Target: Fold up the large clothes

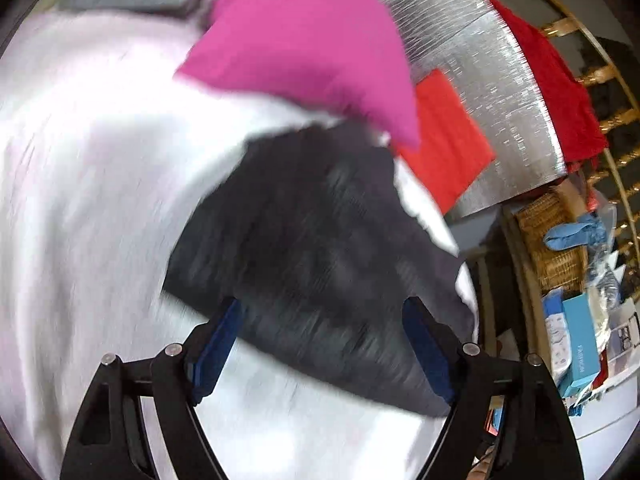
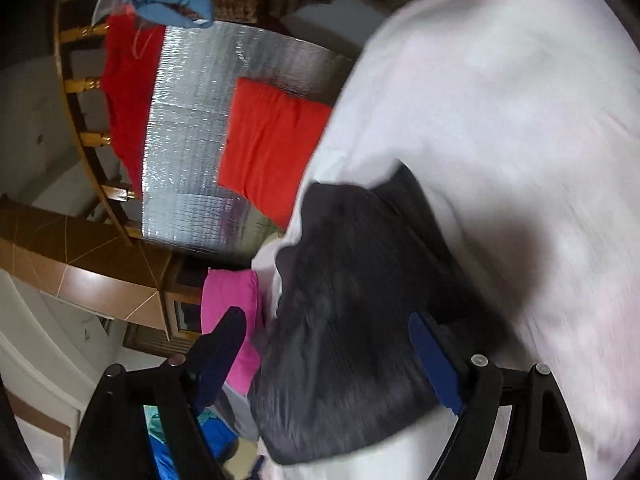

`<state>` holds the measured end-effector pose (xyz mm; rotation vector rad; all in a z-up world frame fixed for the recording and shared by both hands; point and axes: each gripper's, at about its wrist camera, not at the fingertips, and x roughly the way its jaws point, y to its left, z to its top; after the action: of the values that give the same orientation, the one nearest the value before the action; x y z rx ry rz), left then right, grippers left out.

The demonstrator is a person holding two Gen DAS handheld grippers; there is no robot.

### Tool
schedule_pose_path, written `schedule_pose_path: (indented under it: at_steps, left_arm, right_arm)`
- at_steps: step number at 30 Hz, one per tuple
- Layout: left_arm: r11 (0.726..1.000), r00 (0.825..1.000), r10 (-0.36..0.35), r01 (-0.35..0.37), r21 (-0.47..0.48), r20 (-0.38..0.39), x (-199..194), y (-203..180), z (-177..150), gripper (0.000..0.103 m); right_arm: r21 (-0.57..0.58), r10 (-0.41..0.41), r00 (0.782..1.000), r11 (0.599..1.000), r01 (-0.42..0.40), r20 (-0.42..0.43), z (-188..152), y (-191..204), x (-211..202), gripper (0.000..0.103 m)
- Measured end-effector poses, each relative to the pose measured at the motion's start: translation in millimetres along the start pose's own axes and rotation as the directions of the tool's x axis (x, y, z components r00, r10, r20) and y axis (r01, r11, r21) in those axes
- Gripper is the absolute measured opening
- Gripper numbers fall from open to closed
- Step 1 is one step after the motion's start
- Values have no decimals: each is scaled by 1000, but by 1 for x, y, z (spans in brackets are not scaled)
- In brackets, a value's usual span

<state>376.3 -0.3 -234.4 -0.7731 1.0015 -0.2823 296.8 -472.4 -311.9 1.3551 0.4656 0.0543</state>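
Observation:
A dark grey, nearly black garment [image 1: 320, 240] lies bunched on a white sheet [image 1: 88, 184]. In the left wrist view my left gripper [image 1: 320, 312] is open, its blue-padded fingers [image 1: 218, 344] spread to either side of the garment's near edge. In the right wrist view the same garment [image 2: 352, 320] lies between the open fingers of my right gripper [image 2: 326, 328], with one blue pad [image 2: 436, 360] against its right side. Both views are motion-blurred, so I cannot tell whether the pads touch the cloth.
A pink pillow [image 1: 304, 44] and a red pillow [image 1: 444, 144] lie at the sheet's edge by a silver foil mat [image 1: 492, 92]. A red cloth [image 1: 560, 92] hangs on a wooden rail. A wicker basket [image 1: 552, 240] and boxes stand at right.

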Motion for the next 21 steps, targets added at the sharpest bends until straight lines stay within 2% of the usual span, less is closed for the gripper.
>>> schedule_pose_path:
  at_steps: [4,9,11,15,21]
  left_arm:
    - [995,998,58,-59,-79,-10,6,19,-12,83]
    - [984,995,100,-99,-150,3,18,38,-10,83]
    - [982,995,95,-93,-165,3,24,42,-5,83]
    - [977,996,84,-79,-200,16,27,46,4,83]
    - [970,991,99,-77,-230,87,31,50,19,81]
  right_arm:
    - [22,-44,999,999,44,-31,-20,-10,0,86]
    - [37,-90,994,995,92,-57,-28,-21,14,86]
    - [36,-124,991,991,125,-41,-28,-26,19,86]
    - [84,-141,990,986,143,-29,-24,-36,31,86]
    - [40,-153,987,988,152,42,-17,-29,44,85]
